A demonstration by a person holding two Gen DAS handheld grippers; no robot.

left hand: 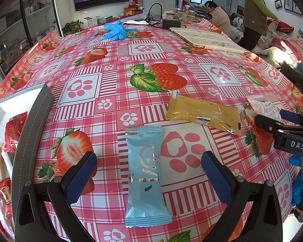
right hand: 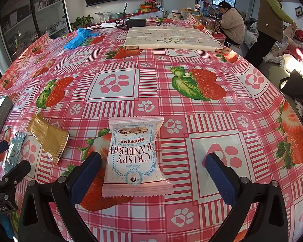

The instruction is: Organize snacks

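- The left gripper (left hand: 149, 179) has its jaws spread wide and empty; the blue snack packet (left hand: 144, 177) lies flat on the table (left hand: 115, 64) between them, touching neither pad, its long axis running straight away from the camera, in line with the fingers.
- The right gripper (right hand: 151, 178) is likewise wide open and holds nothing; the white cranberry packet (right hand: 134, 153) lies between its jaws, nearer the left pad, its long axis also pointing away.
- Outward from the blue packet, the gold packet (left hand: 204, 114) lies beyond and to its right, crosswise, nearer the left gripper by judgement.
- The storage box (left hand: 24, 98), left of the blue packet, already holds snacks.
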